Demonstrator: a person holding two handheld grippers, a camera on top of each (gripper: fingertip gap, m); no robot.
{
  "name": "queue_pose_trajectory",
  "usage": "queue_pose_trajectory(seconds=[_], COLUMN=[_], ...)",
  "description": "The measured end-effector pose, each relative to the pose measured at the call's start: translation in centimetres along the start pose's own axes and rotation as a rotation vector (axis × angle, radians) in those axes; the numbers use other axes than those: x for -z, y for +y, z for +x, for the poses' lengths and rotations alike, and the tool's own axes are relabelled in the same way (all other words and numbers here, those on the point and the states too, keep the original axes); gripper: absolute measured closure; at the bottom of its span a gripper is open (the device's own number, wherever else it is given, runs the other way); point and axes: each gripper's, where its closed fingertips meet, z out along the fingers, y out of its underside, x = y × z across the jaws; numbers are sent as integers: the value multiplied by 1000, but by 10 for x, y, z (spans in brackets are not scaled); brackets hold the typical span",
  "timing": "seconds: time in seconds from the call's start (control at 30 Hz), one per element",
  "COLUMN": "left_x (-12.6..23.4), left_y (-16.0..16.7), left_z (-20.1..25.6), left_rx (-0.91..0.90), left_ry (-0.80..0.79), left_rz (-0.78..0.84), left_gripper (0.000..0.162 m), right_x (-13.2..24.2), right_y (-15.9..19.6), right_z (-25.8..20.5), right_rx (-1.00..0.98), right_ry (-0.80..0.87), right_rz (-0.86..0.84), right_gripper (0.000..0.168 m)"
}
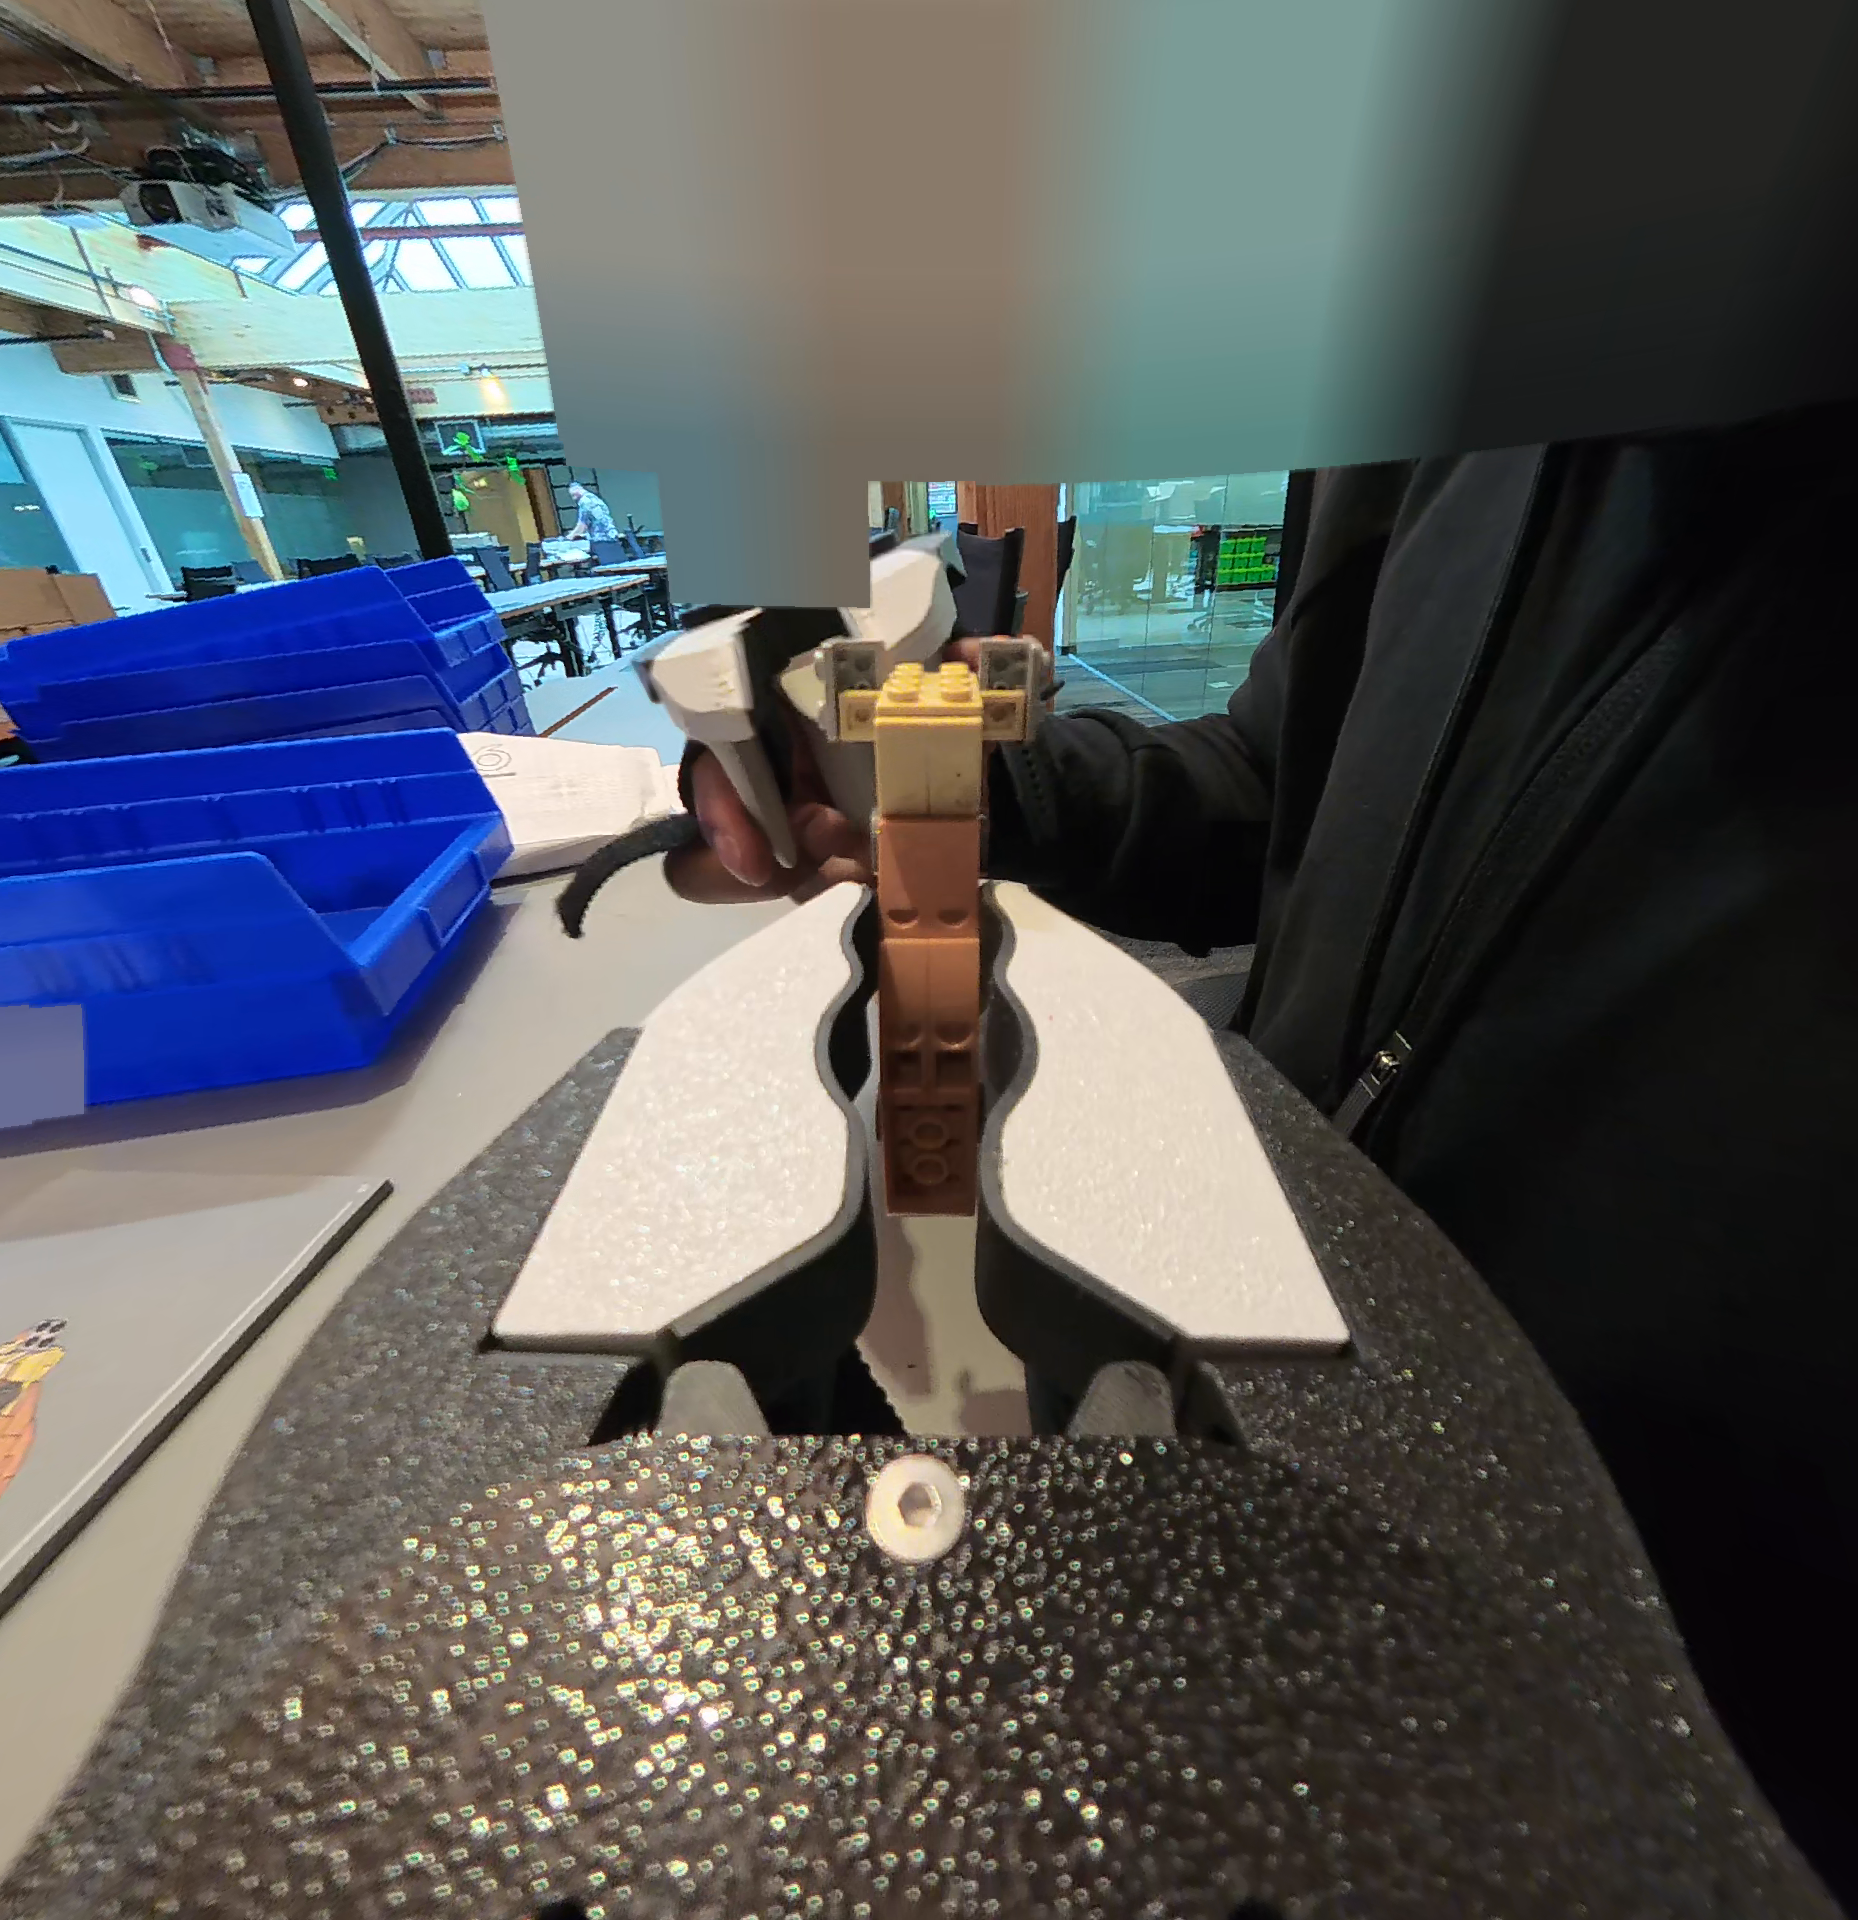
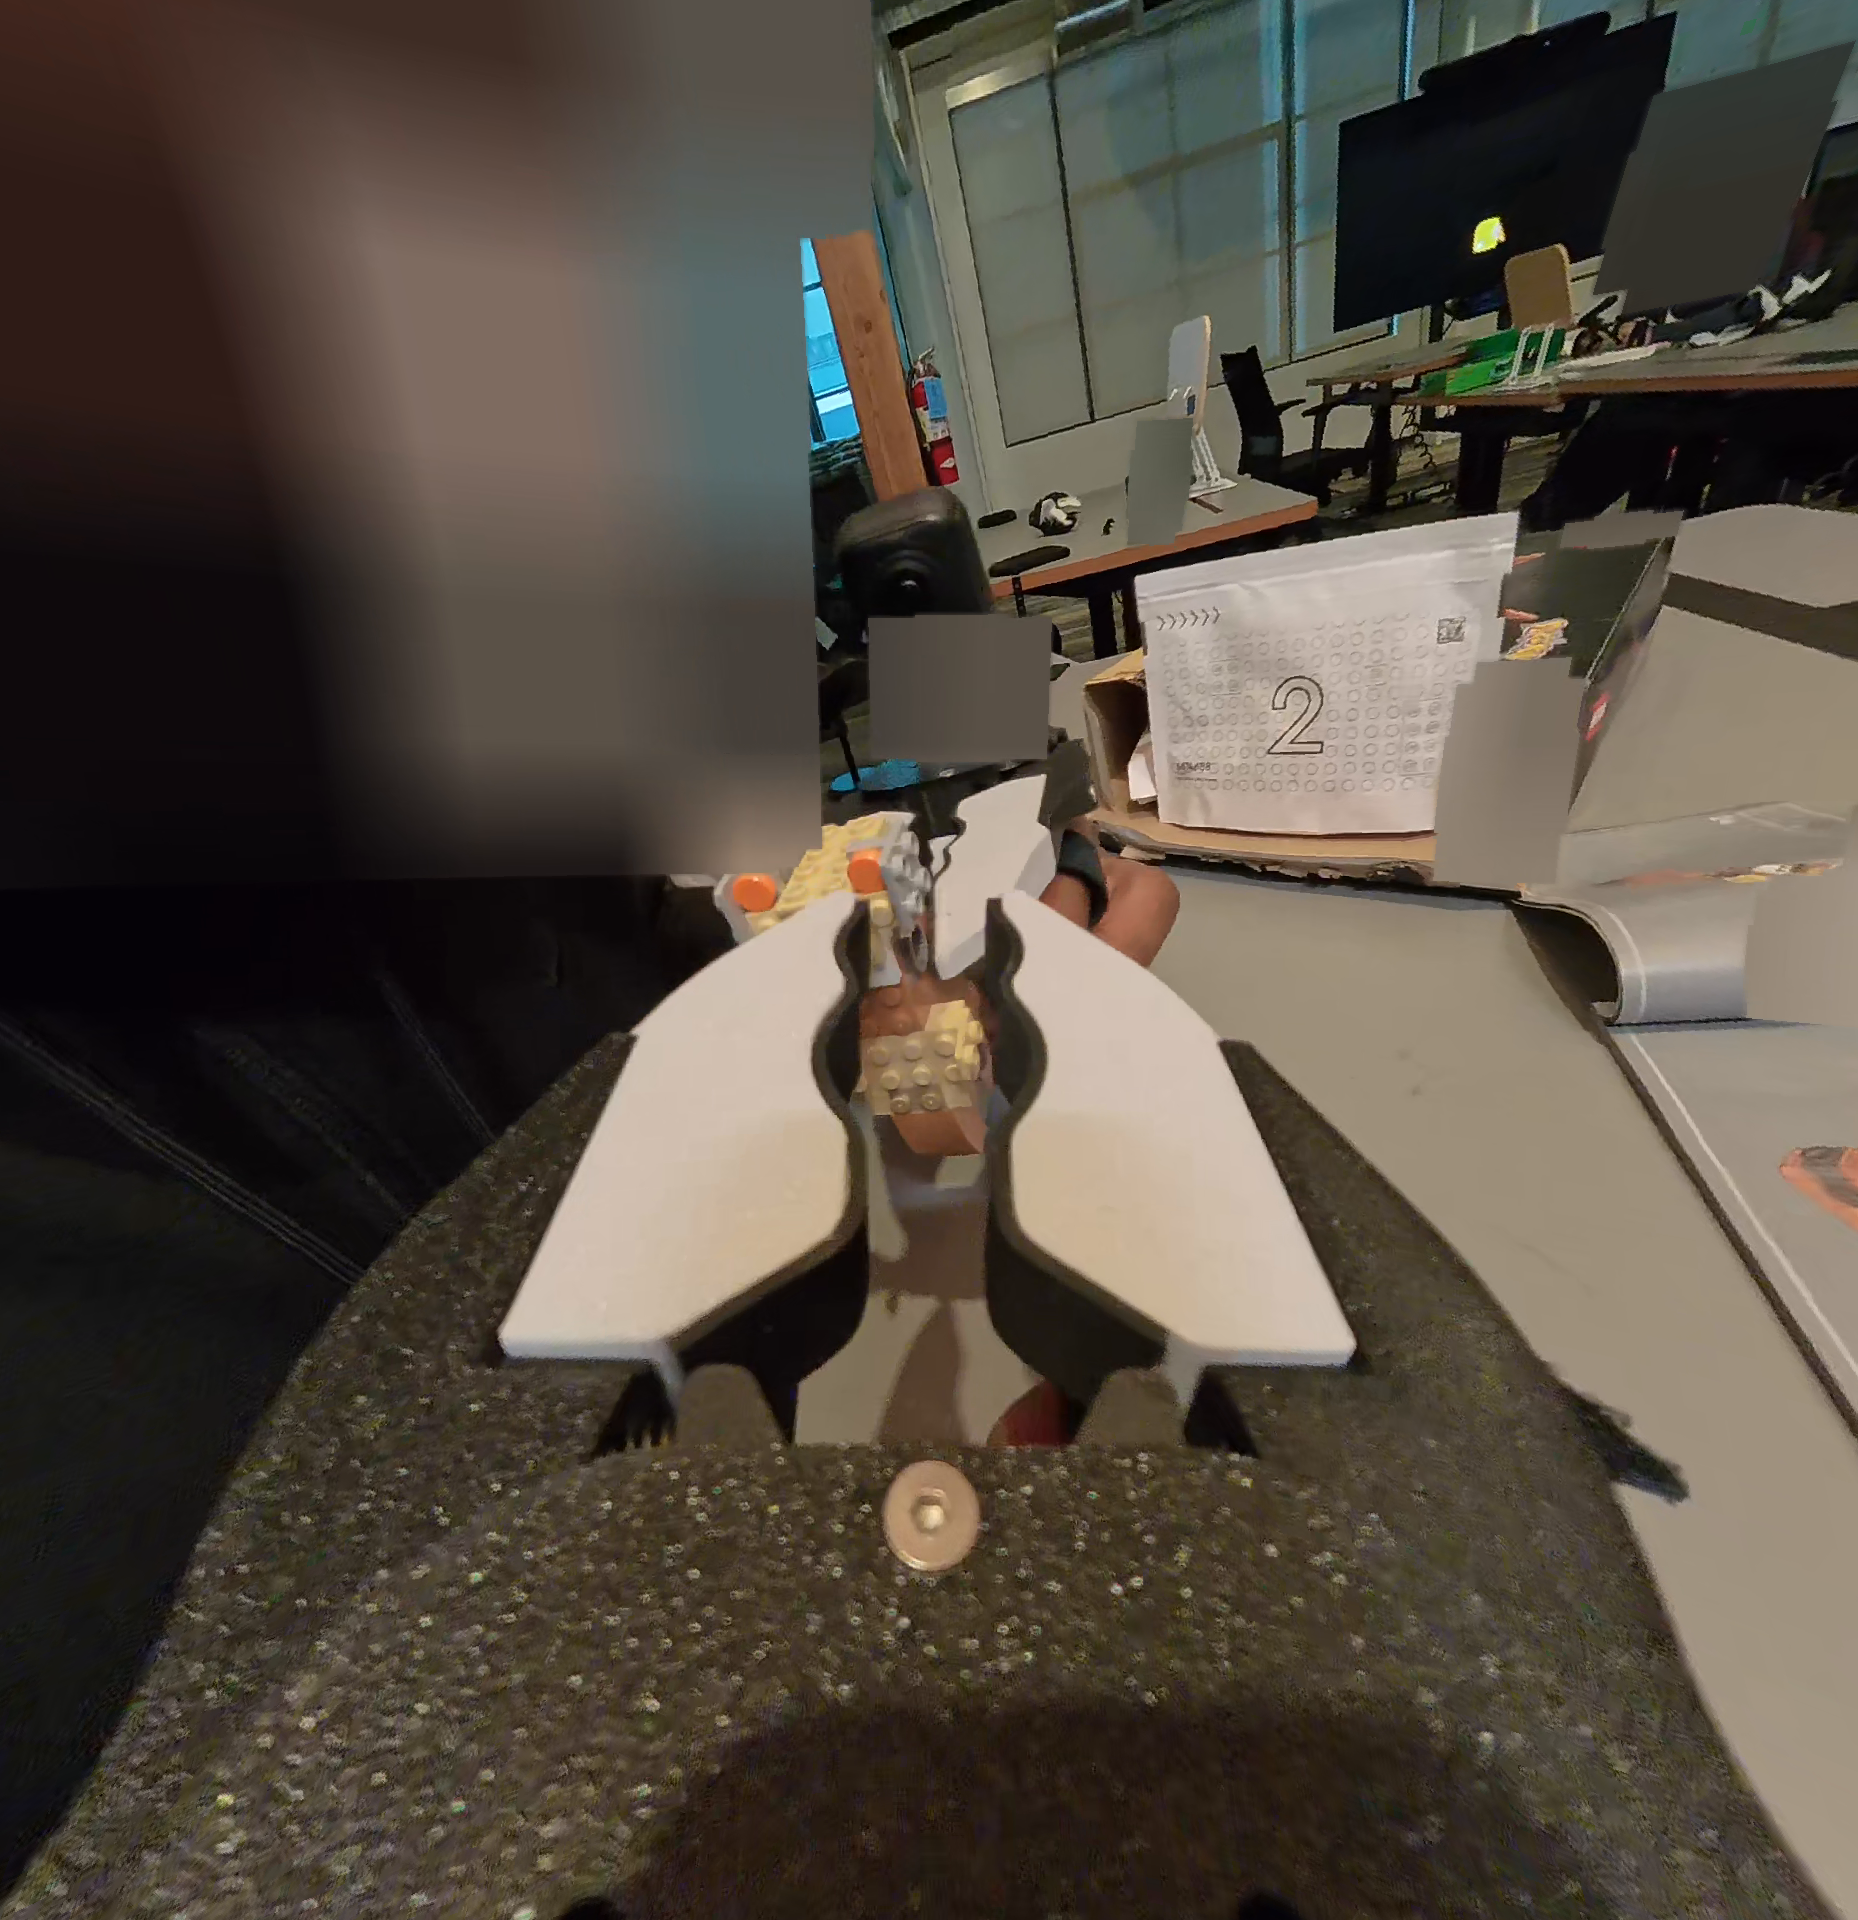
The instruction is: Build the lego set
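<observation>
Left claw's fingers [image 1: 738, 1101] hide the brown lego column's [image 1: 927, 997] sides.

Tan-brown lego column [image 1: 927, 935], upright, clamped btwn gripper fingers

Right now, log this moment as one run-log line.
left gripper: shut on tan-and-brown brick column | right gripper: shut on tan-and-brown brick piece | both off table

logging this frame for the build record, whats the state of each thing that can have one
left tool: shut on the brick column
brick column: clamped between the fingers, tan end pointing away, off the table
right tool: shut on the brick cluster
brick cluster: gripped, studs facing the camera
blue bins: open-topped, front one looks empty
white parts bag: standing upright, unclear if opened
instruction booklet: lying open on the table
</observation>
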Motion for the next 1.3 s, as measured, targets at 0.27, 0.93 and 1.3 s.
queue_pose_trajectory(seconds=[0.27, 0.93, 1.3], left_x=[2, 1, -13], left_y=[0, -33, -34], left_z=[1, 0, 10], left_rx=[10, 232, 210], left_ry=[26, 154, 242], left_rz=[14, 357, 374], left_gripper=[145, 145, 145], right_x=[3, 5, 1], right_y=[3, -25, -20], right_z=[-4, -5, -22], right_rx=[106, -202, -347], right_ry=[-34, -72, -236], right_rz=[-33, 310, 328], right_gripper=[147, 143, 147])
